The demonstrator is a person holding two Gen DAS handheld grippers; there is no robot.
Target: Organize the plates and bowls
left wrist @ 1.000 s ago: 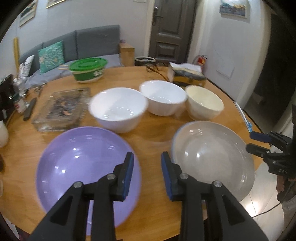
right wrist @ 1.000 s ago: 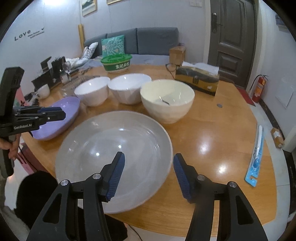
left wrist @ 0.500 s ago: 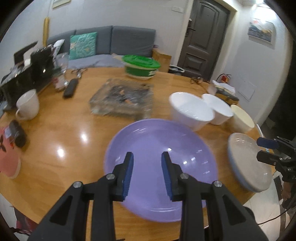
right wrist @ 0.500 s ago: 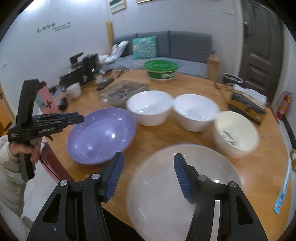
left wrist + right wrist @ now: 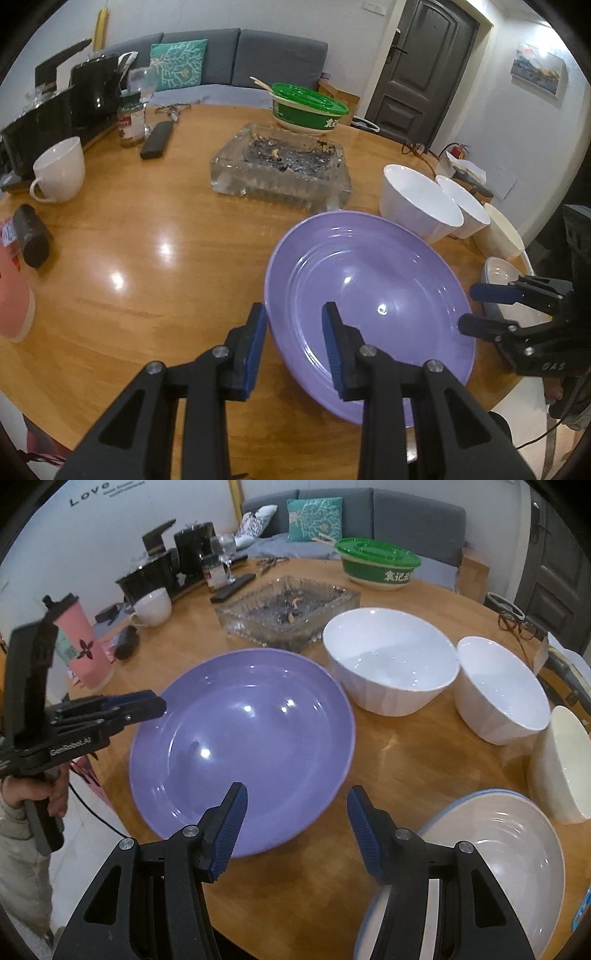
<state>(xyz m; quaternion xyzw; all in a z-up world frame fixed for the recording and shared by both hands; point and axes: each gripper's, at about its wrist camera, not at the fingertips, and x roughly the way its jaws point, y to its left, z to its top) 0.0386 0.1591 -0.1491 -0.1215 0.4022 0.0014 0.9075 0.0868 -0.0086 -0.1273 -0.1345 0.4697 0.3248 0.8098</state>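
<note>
Left gripper [image 5: 293, 341] jaws apart, straddling the near-left rim of the purple plate [image 5: 369, 306], not clamped. Plate sits on the wooden table [image 5: 147, 258] near its front edge. Behind it, glass ashtray [image 5: 288, 609]. To its right, a row of two white bowls [image 5: 391, 664] [image 5: 502, 690] and a cream bowl [image 5: 565, 764]. Right gripper [image 5: 295, 827] jaws apart, over the table between purple plate and grey plate [image 5: 495, 856].
</note>
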